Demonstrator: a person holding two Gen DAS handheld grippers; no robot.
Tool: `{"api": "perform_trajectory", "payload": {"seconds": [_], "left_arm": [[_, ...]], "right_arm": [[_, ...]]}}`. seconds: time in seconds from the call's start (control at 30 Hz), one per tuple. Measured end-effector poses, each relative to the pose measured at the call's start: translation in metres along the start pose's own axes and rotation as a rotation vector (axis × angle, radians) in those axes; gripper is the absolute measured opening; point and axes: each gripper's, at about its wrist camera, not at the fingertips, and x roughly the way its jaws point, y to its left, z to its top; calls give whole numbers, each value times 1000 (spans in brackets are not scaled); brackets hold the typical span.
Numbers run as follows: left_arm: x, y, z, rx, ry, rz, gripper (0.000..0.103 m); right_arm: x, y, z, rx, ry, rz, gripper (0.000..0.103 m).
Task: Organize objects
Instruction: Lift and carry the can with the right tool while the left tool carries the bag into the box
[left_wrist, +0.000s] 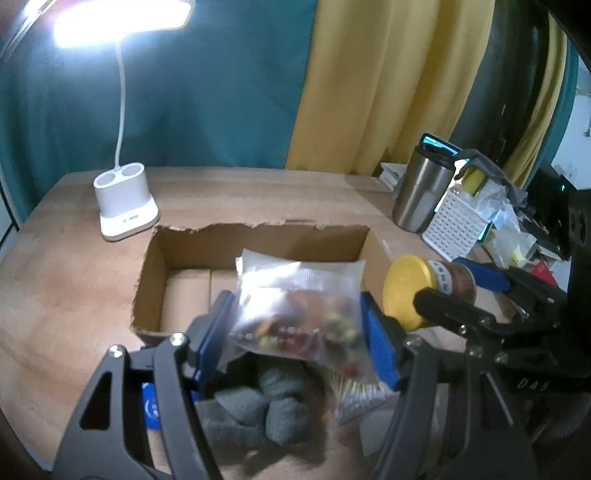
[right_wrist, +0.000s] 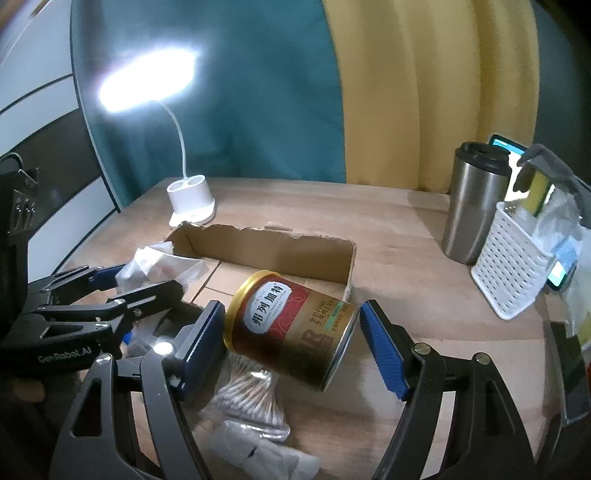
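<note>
1. While a white gooseneck desk lamp (left_wrist: 125, 206) is glowing behind the open brown cardboard box (left_wrist: 255, 258), a light wooden tabletop (left_wrist: 66, 280) is spreading under everything, with teal and yellow curtains (right_wrist: 332, 92) hanging behind the box.
2. To the right of the box, a brushed steel travel tumbler (right_wrist: 472, 206) is standing beside a white perforated plastic basket (right_wrist: 506, 273).
3. The left gripper (left_wrist: 295, 332) is pinching a clear plastic packet of dried bits (left_wrist: 299, 310) between its blue pads, holding it over the box's near edge.
4. The right gripper (right_wrist: 291, 339) is clamping a red-and-gold cylindrical tin with a yellow lid (right_wrist: 291, 325) just in front of the box's near right corner.
5. The tin is lying tilted, its long axis running between the pads, lid end pointing left toward the box.
6. Grey lumpy balls (left_wrist: 273, 402) and a bag of cotton swabs (right_wrist: 251, 398) are lying in front of the box.
</note>
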Motion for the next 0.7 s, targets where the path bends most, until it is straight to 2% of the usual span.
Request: {"api": "perform_trajectory", "payload": {"seconds": [0.33, 0.7], "left_arm": [[31, 5, 14, -20, 41, 1, 68], [62, 23, 9, -77, 110, 13, 68]], "right_arm": [[25, -3, 17, -22, 23, 32, 78], [57, 2, 17, -41, 110, 63, 78]]}}
